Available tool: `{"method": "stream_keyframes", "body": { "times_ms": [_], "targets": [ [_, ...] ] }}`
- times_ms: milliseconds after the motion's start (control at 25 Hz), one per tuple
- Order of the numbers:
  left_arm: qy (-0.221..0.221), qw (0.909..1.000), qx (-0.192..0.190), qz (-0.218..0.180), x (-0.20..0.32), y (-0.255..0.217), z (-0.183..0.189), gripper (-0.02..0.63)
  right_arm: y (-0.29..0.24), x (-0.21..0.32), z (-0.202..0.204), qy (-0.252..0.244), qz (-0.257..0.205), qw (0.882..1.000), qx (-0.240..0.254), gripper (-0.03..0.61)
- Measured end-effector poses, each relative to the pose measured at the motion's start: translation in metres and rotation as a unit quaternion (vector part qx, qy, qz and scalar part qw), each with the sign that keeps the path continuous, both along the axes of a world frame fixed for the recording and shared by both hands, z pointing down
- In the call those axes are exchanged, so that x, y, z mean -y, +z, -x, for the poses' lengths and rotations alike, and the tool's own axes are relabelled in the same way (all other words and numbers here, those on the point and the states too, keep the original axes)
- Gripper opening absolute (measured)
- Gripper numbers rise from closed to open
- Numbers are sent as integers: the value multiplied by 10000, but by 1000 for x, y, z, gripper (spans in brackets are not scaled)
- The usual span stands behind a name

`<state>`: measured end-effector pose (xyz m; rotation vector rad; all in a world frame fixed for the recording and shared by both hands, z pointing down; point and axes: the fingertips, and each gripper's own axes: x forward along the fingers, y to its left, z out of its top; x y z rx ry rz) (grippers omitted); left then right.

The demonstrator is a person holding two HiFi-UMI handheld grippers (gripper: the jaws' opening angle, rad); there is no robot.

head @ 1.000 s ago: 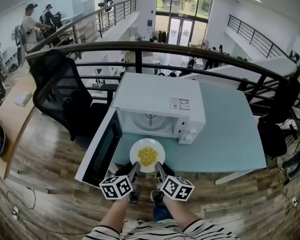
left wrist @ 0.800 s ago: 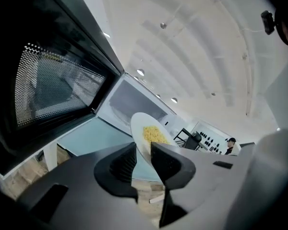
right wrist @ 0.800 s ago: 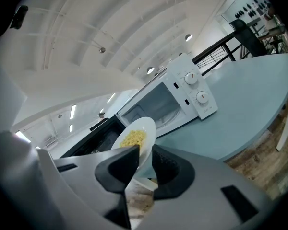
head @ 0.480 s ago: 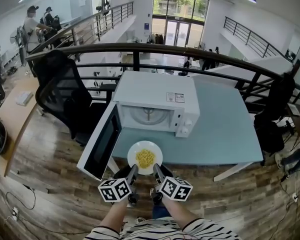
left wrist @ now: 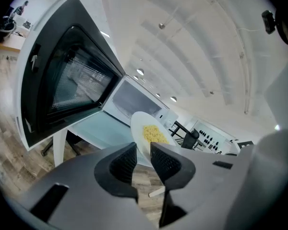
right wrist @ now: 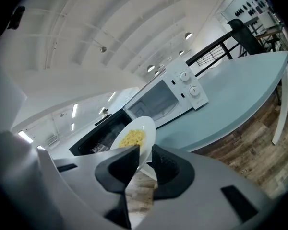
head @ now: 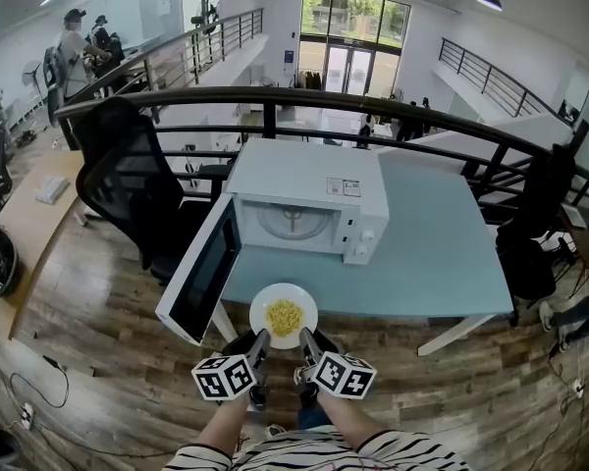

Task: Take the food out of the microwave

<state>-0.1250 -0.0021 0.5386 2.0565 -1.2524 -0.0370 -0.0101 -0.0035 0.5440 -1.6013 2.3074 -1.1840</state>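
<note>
The food, a small yellow heap, sits in the middle of a white plate that is already out of the microwave and hangs over the near edge of the blue table, in front of the empty oven and just right of its open door. Both grippers hold the plate by its near rim. The left gripper pinches the rim on the left and the right gripper on the right, each set of jaws narrow with the thin edge clamped between the pads. The step in hand looks like carrying the plate away from the oven, so the removal itself seems done. The next move calls for keeping both grips level and matched so the food does not slide. Then the plate needs lowering onto a free stretch of table before either grip is let go.
</note>
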Motion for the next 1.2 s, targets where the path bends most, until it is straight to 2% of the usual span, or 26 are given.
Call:
{"method": "stream_keyframes", "body": {
  "times_ms": [800, 1200],
  "targets": [
    [41, 9995, 4, 323, -32, 31, 4, 101, 30, -30, 3, -46, 346, 9993, -119, 91],
    [17, 9996, -2, 297, -29, 29, 5, 100, 29, -27, 5, -70, 313, 9994, -90, 89]
  ]
}}
